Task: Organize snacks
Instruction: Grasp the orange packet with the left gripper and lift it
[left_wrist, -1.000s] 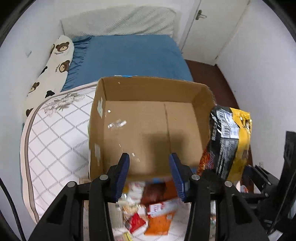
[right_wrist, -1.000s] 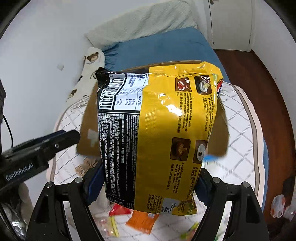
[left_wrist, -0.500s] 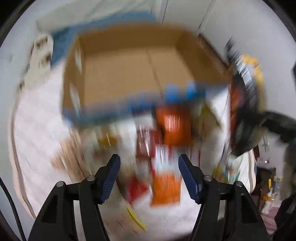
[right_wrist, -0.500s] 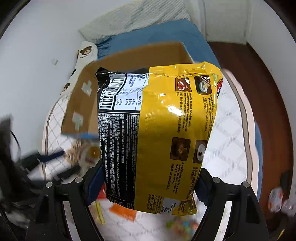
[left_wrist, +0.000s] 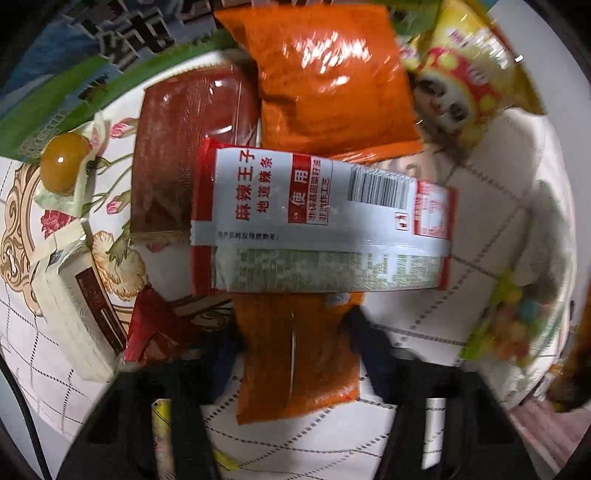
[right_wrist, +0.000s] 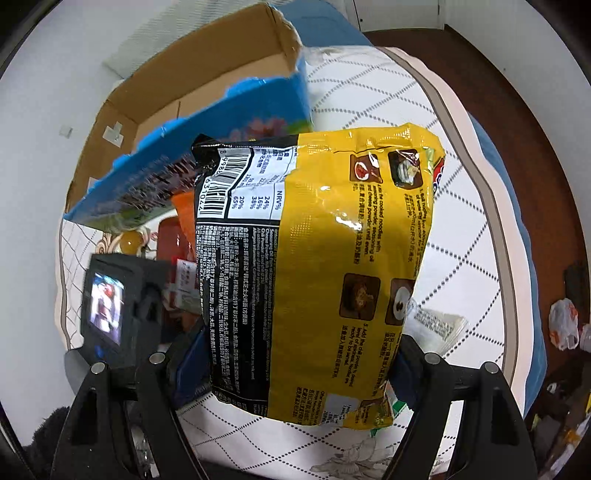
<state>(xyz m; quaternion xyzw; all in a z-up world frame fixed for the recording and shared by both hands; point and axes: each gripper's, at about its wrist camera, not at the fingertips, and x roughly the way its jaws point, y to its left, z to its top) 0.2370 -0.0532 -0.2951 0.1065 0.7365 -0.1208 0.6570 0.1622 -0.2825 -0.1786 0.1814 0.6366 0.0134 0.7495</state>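
A heap of snack packets crowds the left wrist view, lying on a white quilted cover (left_wrist: 476, 236) stitched in a grey diamond grid. Across the middle lies a flat red-and-white packet (left_wrist: 317, 225) with a barcode. It overlaps a glossy dark red pack (left_wrist: 184, 155) at its left, a crinkly orange bag (left_wrist: 328, 77) above it and the top of an orange sachet (left_wrist: 295, 354) below it. A yellow packet (left_wrist: 469, 74) sits at upper right, a clear bag of coloured sweets (left_wrist: 513, 325) at right, and a round amber sweet (left_wrist: 64, 162) at left. The left gripper (left_wrist: 291, 347) points down over the pile; its jaws have just been closing, and its blurred blue pads now sit on either side of the orange sachet, closed on it.

In the right wrist view the right gripper (right_wrist: 295, 365) stands wide, clamping a shiny yellow-and-black noodle bag (right_wrist: 317, 266) by its edges. The bag hides much of the scene behind. An open cardboard box (right_wrist: 192, 81) with a blue printed side stands at upper left.
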